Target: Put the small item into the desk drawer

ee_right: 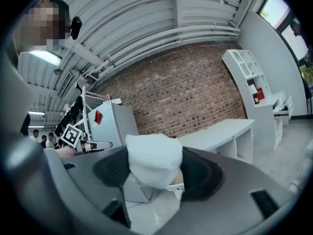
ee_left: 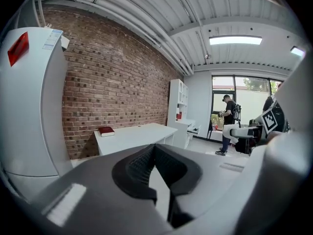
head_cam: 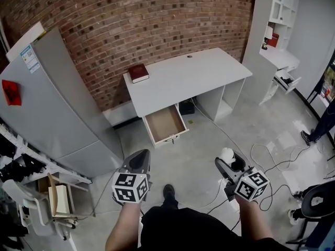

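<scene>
Well back from the desk's (head_cam: 193,75) front edge, over the floor | risk: white item (ee_right: 152,159) may slip out before reaching the open drawer (head_cam: 165,123); feet may catch the cables (head_cam: 261,156) | right hand-held gripper (head_cam: 227,163) pinches the white item | left hand-held gripper (head_cam: 138,161) pressed together, holding nothing

The left gripper (ee_left: 155,148), jaws together, faces a white desk (ee_left: 137,132).

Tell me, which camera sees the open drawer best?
The head view: it looks down into the open drawer. The left gripper view shows only the desk; in the right gripper view the white item mostly covers it.
</scene>
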Demonstrator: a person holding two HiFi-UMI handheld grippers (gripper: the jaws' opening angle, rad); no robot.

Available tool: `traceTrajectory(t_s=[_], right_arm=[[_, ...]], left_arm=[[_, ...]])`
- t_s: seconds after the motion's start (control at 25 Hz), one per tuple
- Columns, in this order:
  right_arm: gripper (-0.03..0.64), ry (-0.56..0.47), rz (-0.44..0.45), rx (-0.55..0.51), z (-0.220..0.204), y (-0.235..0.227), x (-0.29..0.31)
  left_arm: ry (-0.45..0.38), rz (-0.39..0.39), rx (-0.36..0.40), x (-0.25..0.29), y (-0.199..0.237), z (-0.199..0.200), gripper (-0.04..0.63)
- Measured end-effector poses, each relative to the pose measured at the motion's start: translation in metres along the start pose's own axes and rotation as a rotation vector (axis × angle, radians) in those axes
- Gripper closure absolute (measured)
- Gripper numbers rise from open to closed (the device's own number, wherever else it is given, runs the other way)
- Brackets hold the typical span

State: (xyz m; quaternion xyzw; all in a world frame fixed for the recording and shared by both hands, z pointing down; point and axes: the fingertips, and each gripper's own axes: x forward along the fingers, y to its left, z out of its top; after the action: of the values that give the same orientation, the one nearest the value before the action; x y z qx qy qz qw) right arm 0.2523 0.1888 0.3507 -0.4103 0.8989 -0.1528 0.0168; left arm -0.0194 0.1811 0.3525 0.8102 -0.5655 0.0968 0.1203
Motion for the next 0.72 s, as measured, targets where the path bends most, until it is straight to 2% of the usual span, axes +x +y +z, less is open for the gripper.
traceTrajectory(t_s=[0.36,0.72], right_arm=[[0.330,0.047,-0.023,0.049,-0.010,-0.029,0.056],[0.330,0.095,-0.050,0.047,-0.003,-0.053,0.135]], left_arm=[[0.078,-0.021,0.005,0.056,0.034,0.001,0.584],[0.098,-0.042,-0.027,0.124,0.092,0.004,0.584]])
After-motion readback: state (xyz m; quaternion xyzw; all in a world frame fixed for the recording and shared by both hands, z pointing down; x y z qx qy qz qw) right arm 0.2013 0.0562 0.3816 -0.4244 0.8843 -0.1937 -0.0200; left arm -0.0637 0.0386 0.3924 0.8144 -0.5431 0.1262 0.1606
